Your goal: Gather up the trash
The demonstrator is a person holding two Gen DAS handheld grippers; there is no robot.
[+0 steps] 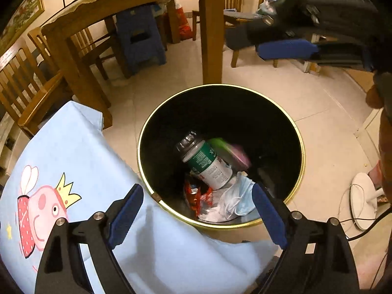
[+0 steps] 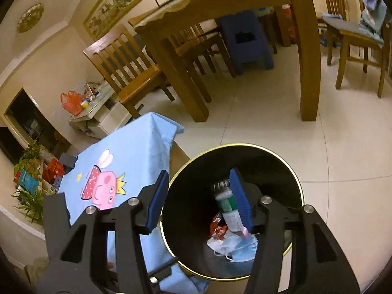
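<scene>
A black trash bin with a gold rim (image 1: 302, 152) (image 2: 297, 183) stands on the tiled floor. Inside lie a plastic bottle with a green label (image 1: 208, 164) (image 2: 226, 204), a blurred green and pink item (image 1: 232, 152), a blue face mask (image 1: 241, 202) (image 2: 238, 251), white tissue and red wrappers (image 1: 196, 197) (image 2: 218, 230). My left gripper (image 1: 196, 212) is open and empty over the bin's near rim. My right gripper (image 2: 199, 199) is open and empty above the bin; it also shows blurred at the top right of the left wrist view (image 1: 286, 46).
A light blue cloth with a pink pig print (image 1: 61, 171) (image 2: 127, 156) covers a low table beside the bin. A wooden dining table (image 1: 213, 36) (image 2: 308, 56), chairs (image 2: 122, 66) and a blue stool (image 1: 139, 36) stand behind. A white fan base (image 1: 365, 201) sits at right.
</scene>
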